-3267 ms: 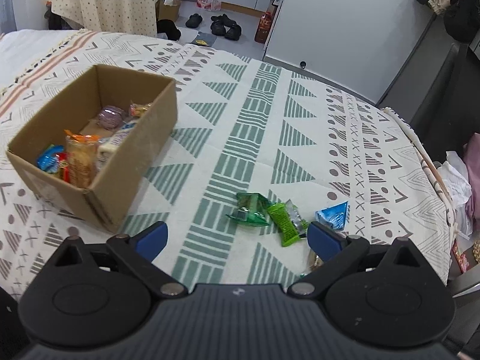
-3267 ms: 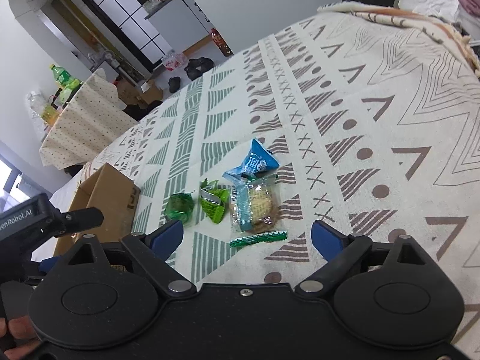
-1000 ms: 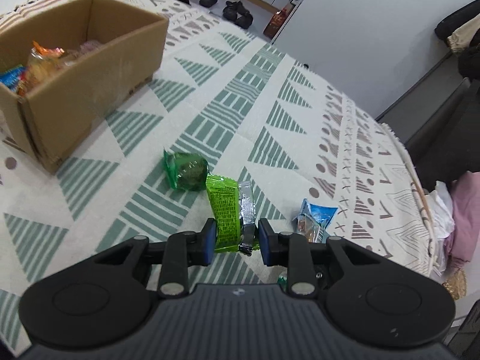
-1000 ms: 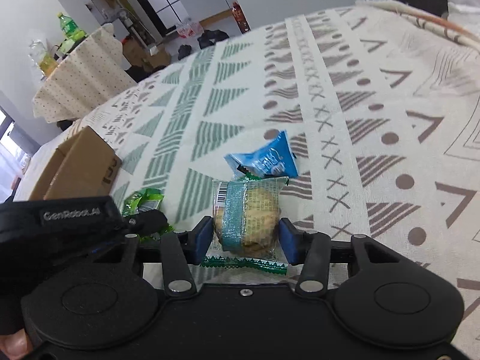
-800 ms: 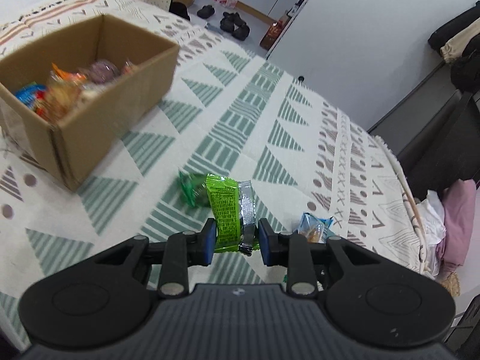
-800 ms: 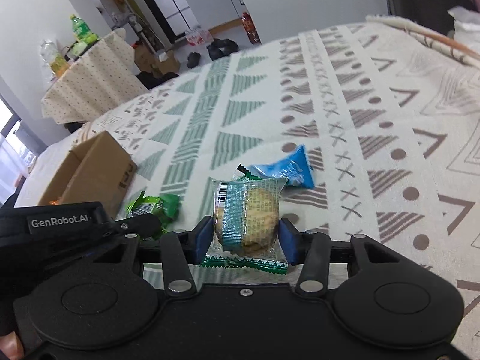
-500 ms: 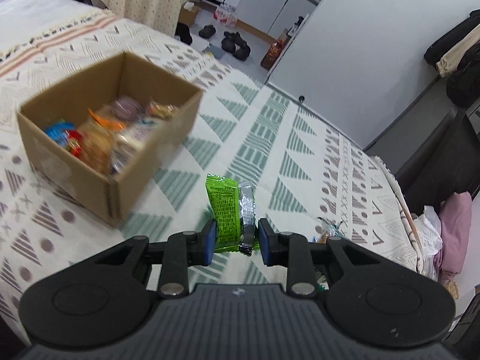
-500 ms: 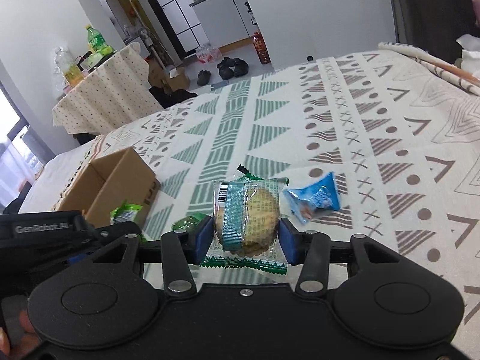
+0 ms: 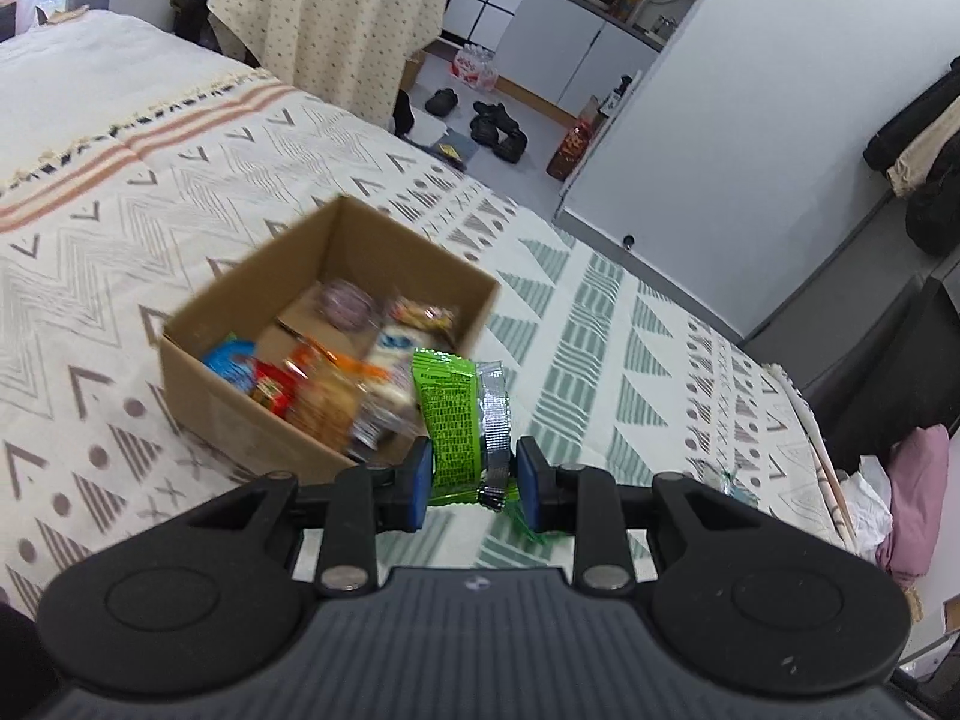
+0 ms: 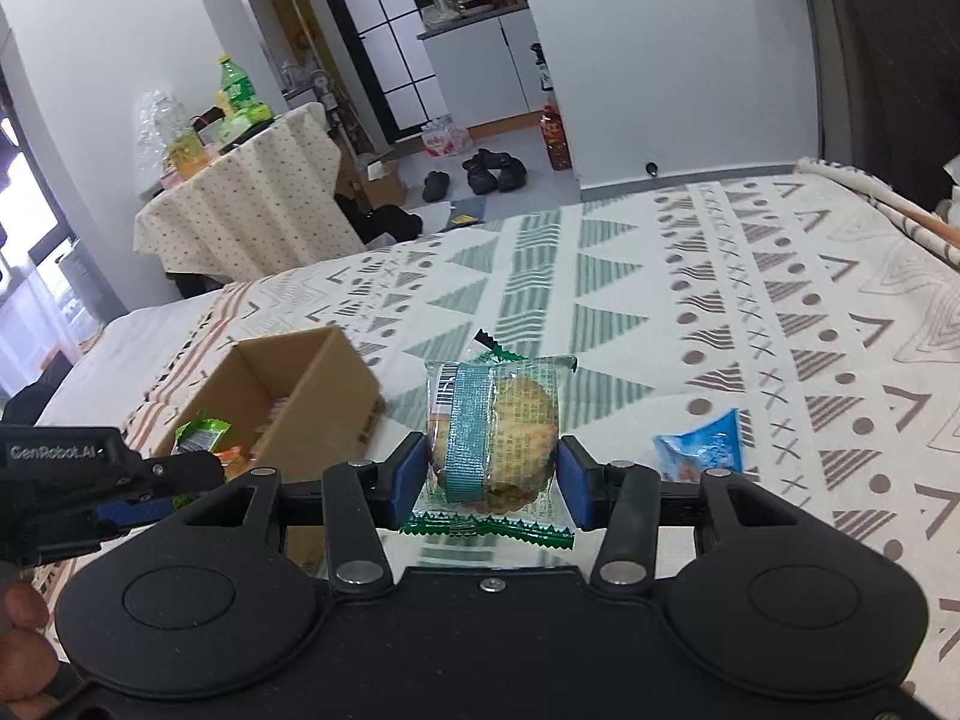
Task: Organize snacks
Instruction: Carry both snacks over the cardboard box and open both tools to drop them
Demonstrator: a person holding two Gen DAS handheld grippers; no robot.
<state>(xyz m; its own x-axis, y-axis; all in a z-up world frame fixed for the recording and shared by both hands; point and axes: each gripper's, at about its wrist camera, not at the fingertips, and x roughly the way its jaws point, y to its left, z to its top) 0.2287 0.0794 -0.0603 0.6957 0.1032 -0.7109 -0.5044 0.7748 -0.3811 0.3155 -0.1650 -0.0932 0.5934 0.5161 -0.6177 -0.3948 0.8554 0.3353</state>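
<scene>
A patterned bedspread [image 9: 600,324] with green triangles and grey marks covers the whole work surface. On it sits an open cardboard box [image 9: 240,402], already holding several wrapped snacks [image 9: 324,384]; these are blurred in the left wrist view.

Left gripper [image 9: 471,474]: jaws clamped on a green snack packet [image 9: 450,420] with a silver end. The packet stands upright between the blue pads, its lower part pinched, its upper part sticking out ahead of the fingers, in line with the near right corner of the box. In the right wrist view the same gripper appears at the left edge, the green packet by the box's near side.

Right gripper [image 10: 495,480]: jaws clamped on a clear-wrapped biscuit [image 10: 504,432] with a teal band. Pads press both sides of it; its serrated green seam hangs below them.

A blue snack packet [image 10: 702,450] lies on the bedspread, right of the right gripper, apart from it.
</scene>
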